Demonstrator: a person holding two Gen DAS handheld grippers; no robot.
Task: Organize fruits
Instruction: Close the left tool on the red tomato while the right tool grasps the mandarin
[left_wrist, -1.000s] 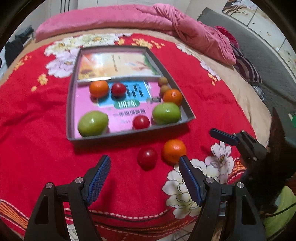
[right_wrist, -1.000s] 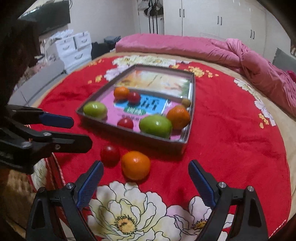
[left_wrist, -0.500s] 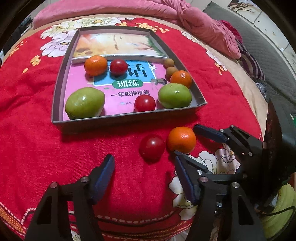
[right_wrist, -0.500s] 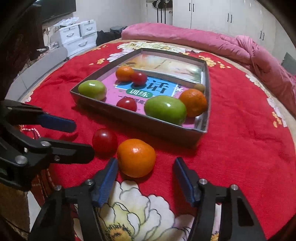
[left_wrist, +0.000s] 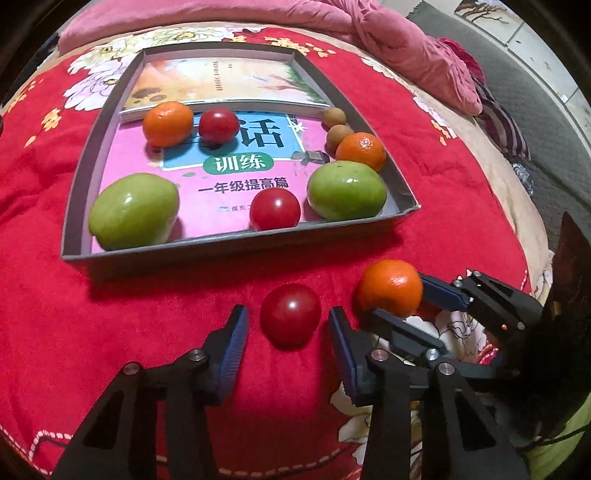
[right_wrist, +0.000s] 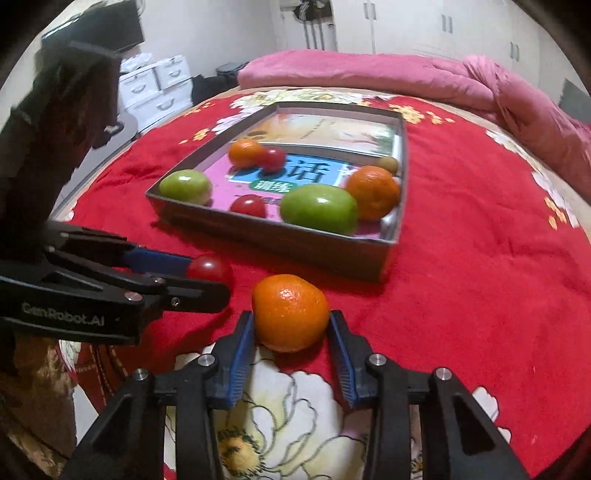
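Between closing left fingers (left_wrist: 234, 343) sits the tomato (left_wrist: 290, 314); right fingers (right_wrist: 242, 350) pinch the orange (right_wrist: 290, 312).

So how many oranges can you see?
3. One orange is at the far left of the box, one is by its right wall, and one sits on the blanket between the right hand-held gripper's fingers. None looks hidden.

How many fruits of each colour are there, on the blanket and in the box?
Orange: 3, first one
Red: 3, first one
Green: 2, first one
Small brown: 2, first one
Total: 10
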